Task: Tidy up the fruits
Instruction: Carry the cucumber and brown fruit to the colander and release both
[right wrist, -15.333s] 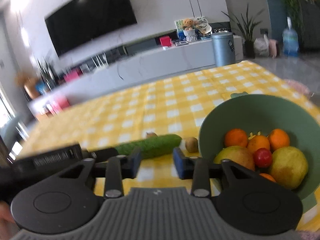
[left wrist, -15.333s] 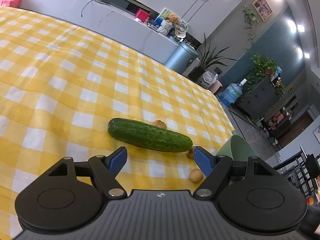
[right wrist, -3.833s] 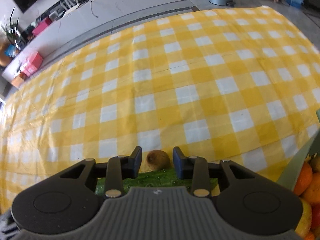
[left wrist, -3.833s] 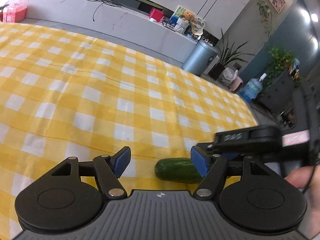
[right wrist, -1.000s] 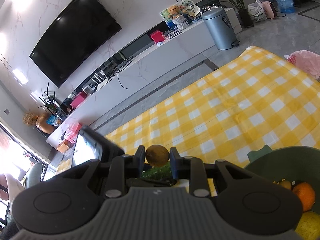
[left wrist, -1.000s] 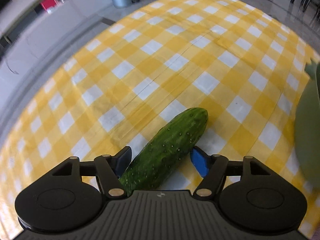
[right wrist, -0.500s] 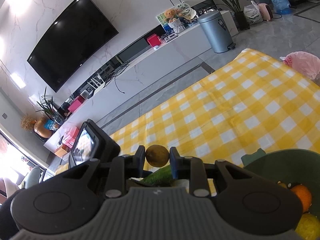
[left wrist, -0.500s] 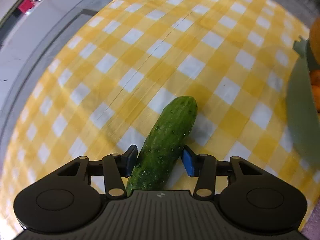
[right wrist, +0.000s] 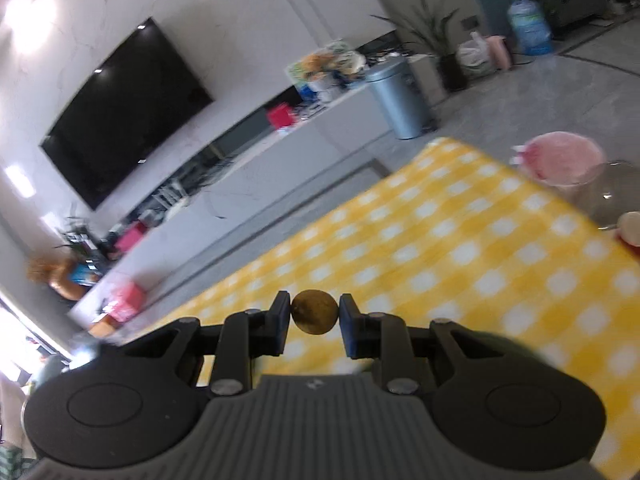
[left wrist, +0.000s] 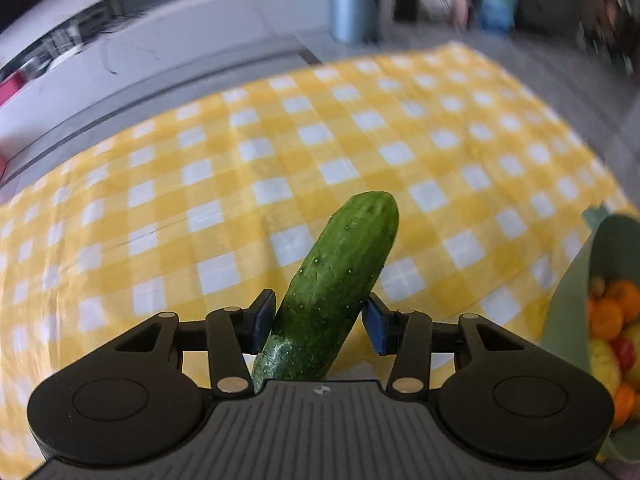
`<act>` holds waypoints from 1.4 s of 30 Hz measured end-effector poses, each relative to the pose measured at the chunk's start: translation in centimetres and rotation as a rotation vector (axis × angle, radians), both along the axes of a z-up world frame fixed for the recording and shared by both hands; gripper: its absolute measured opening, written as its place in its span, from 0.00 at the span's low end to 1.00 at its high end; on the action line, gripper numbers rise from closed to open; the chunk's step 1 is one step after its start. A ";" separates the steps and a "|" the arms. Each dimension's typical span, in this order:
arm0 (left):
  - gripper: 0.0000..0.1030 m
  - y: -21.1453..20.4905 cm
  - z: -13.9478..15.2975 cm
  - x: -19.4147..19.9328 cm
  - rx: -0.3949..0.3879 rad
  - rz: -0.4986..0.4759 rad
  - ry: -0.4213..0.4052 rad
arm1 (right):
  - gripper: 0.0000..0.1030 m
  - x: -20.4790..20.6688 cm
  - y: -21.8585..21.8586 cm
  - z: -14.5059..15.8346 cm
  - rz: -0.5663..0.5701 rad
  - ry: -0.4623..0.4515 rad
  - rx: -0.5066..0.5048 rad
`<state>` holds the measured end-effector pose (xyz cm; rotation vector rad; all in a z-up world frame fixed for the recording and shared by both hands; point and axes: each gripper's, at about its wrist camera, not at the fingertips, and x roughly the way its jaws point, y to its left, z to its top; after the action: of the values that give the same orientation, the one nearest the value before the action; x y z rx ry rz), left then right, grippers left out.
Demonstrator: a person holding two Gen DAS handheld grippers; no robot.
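Note:
My left gripper (left wrist: 318, 322) is shut on a green cucumber (left wrist: 334, 280) and holds it lifted, tip pointing up and forward over the yellow checked tablecloth (left wrist: 240, 168). A green bowl (left wrist: 576, 288) with oranges and other fruit (left wrist: 612, 320) stands at the right edge of the left wrist view. My right gripper (right wrist: 314, 320) is shut on a small round brown fruit (right wrist: 314, 312) and holds it in the air above the tablecloth (right wrist: 460, 264). The bowl is out of the right wrist view.
The table's far edge runs across the left wrist view, with floor and a grey bin (left wrist: 354, 4) beyond. In the right wrist view a pink stool (right wrist: 560, 160) and a glass (right wrist: 616, 192) show past the table's right edge.
My left gripper has lifted the cucumber off the cloth and tilted upward. My right gripper has swung with the brown fruit, so the bowl has left its view. Both views are blurred by motion.

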<state>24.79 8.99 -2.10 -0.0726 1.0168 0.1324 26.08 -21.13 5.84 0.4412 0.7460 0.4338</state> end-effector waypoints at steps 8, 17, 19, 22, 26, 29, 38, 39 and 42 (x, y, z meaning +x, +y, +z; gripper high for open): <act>0.52 -1.4 1.3 -2.0 -0.002 0.032 -0.003 | 0.22 0.2 -3.4 -4.0 0.021 0.146 -0.038; 0.51 -3.7 -3.0 1.6 0.157 -0.168 0.151 | 0.22 0.4 -2.5 -6.2 0.042 0.197 -0.104; 0.50 -3.9 -3.5 1.5 0.183 -0.209 0.155 | 0.22 0.6 -2.5 -6.5 0.042 0.212 -0.104; 0.50 -3.6 -3.0 1.2 0.160 -0.216 0.159 | 0.22 1.2 -2.0 -7.0 0.047 0.234 -0.116; 0.48 -3.7 -2.5 0.6 0.176 -0.232 0.163 | 0.22 1.5 -1.4 -7.5 0.048 0.252 -0.141; 0.47 -4.4 -2.3 0.5 0.213 -0.215 0.169 | 0.22 1.6 -1.3 -7.7 0.039 0.265 -0.153; 0.46 -4.2 -0.9 -0.4 0.191 -0.168 0.079 | 0.51 1.8 -1.4 -7.7 0.024 0.285 -0.149; 0.45 -4.4 -0.5 -0.6 0.188 -0.160 0.058 | 0.55 1.8 -1.5 -7.6 0.018 0.283 -0.146; 0.45 -4.8 0.5 -0.8 0.164 -0.151 -0.021 | 0.59 1.7 -2.2 -7.2 -0.016 0.274 -0.126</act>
<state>23.96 4.21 -1.56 0.1513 0.9834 0.0769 27.76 -23.34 -1.32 0.3923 1.0286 0.3122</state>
